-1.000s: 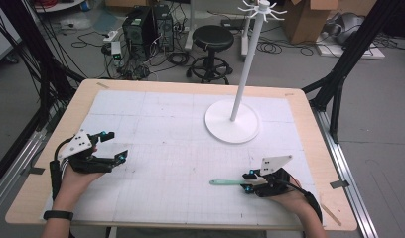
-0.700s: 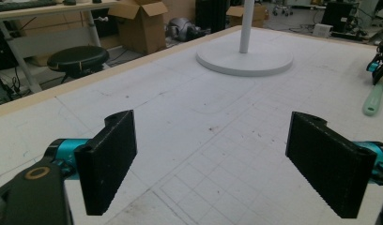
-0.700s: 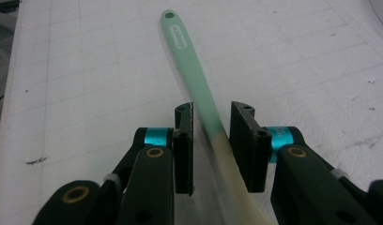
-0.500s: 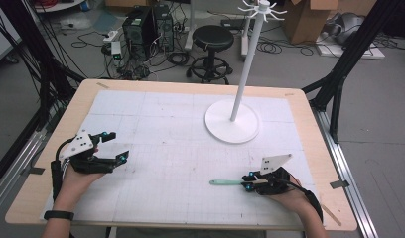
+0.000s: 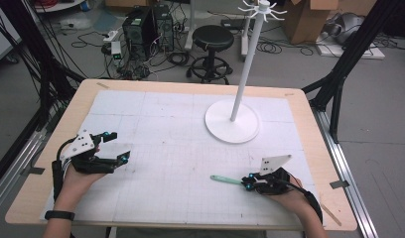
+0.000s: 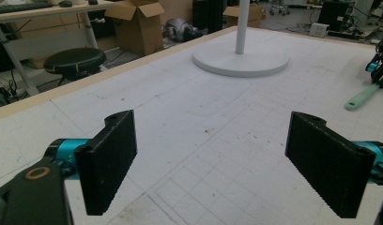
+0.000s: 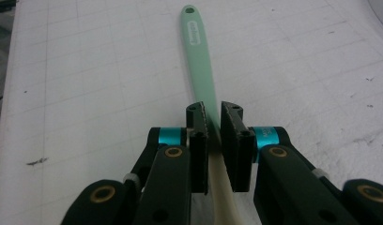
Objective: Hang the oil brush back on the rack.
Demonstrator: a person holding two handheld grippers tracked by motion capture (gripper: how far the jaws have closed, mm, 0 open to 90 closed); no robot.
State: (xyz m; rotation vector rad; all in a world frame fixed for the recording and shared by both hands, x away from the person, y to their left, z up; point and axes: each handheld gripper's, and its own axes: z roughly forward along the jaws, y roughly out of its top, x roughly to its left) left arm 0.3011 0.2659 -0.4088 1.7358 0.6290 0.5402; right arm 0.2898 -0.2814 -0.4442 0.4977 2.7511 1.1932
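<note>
Mint-green spatula clamped in your right tongs nr bench's front edge, handle out, prob for hanging; left tongs wide, empty.

Grey floor behind the table — black stool, cardboard boxes, cables.

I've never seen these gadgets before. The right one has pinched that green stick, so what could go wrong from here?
The right gripper holds the green handle far from its free end, and only by narrow jaw tips, so it may swing or slip out when lifted. If it is meant for the stand, the long free end could knock the thin pole. The left gripper is open and well away, too far to steady anything quickly.
</note>
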